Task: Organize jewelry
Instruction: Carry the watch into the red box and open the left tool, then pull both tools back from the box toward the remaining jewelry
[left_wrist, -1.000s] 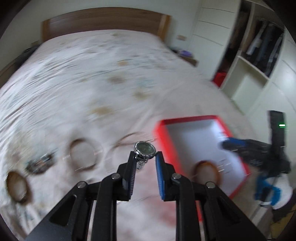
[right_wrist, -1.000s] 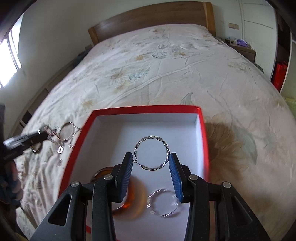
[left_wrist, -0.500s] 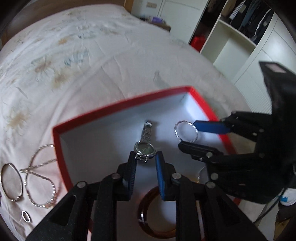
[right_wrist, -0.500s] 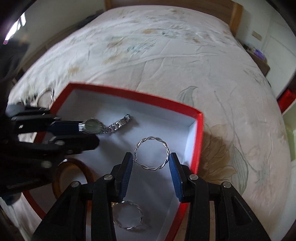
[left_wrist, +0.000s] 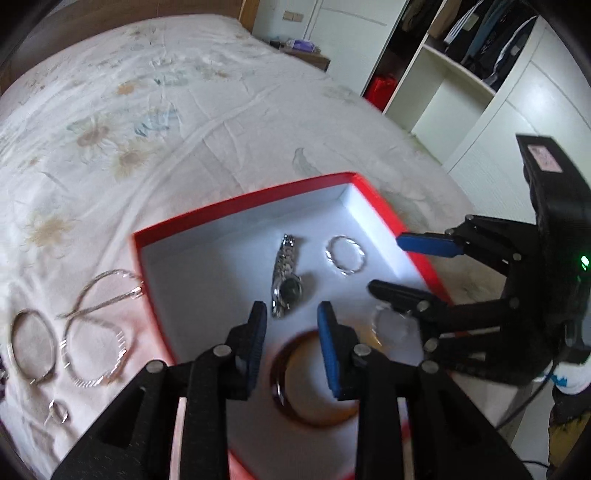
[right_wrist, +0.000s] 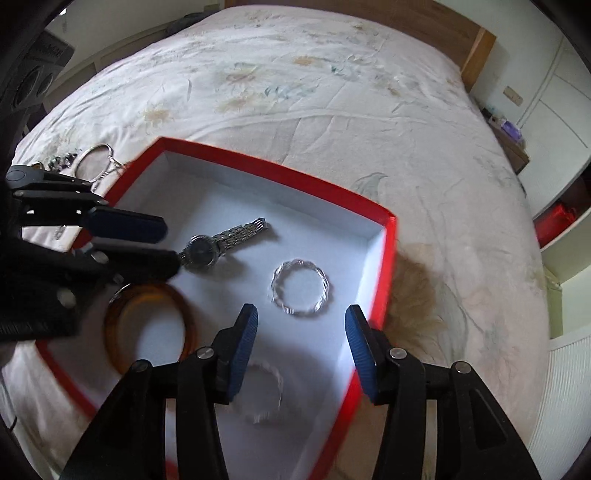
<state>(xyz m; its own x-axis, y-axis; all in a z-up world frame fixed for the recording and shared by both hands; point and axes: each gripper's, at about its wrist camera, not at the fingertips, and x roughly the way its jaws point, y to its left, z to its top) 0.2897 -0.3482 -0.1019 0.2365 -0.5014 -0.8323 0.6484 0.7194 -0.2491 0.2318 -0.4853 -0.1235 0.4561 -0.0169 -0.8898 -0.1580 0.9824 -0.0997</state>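
A red box (left_wrist: 236, 201) with a white inside lies on the bed; it also shows in the right wrist view (right_wrist: 280, 170). In it lie a silver watch (left_wrist: 286, 277) (right_wrist: 218, 245), a twisted silver bangle (left_wrist: 345, 254) (right_wrist: 300, 291), an amber bangle (left_wrist: 312, 380) (right_wrist: 147, 326) and another silver bangle (right_wrist: 264, 391). My left gripper (left_wrist: 291, 314) is open and empty just above the watch. My right gripper (right_wrist: 300, 321) is open and empty just above the twisted bangle.
Loose jewelry lies on the floral bedsheet left of the box: a silver necklace (left_wrist: 98, 328), a plain silver bangle (left_wrist: 29, 347) and a small ring (left_wrist: 59, 410). White wardrobes and open shelves (left_wrist: 461, 85) stand past the bed's right edge.
Both grippers have opened. The watch has dropped from the left gripper and the twisted bangle from the right gripper; both now lie on the box floor.
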